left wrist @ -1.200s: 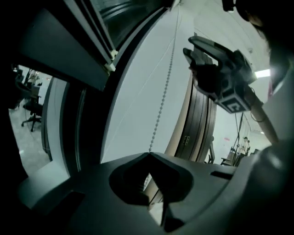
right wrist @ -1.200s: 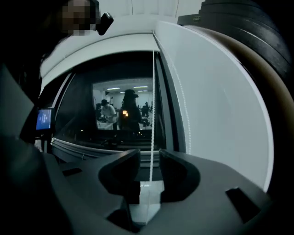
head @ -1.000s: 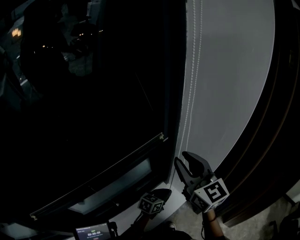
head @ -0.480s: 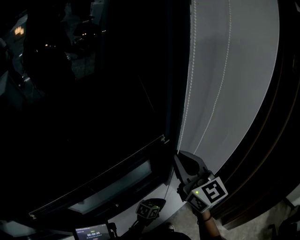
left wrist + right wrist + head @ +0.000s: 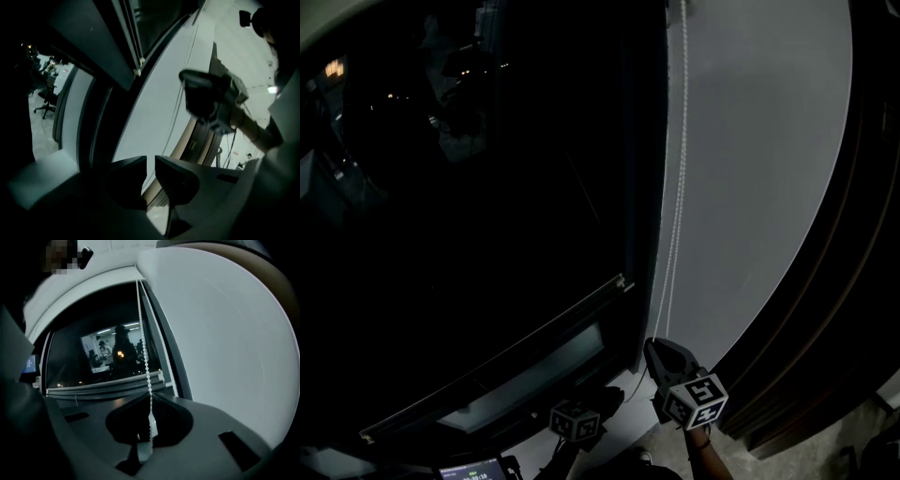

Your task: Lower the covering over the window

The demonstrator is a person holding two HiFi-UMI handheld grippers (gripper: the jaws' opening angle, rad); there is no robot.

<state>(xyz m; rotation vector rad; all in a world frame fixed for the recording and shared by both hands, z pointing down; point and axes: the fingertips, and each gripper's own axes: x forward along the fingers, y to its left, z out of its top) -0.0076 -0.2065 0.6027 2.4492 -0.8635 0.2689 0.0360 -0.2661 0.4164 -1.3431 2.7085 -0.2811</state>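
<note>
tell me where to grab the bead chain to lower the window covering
Grip the bead chain on its straight vertical run just above the right hand-held gripper, whose jaws have just been closing and now pinch it low down. It hangs close to the wall, so come in from the room side, one jaw either side.

No writing is legible; the small screen (image 5: 472,467) at the head view's bottom edge shows only blurred figures.

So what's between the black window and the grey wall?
A dark window frame, and beside it a thin white bead chain, in the head view.
</note>
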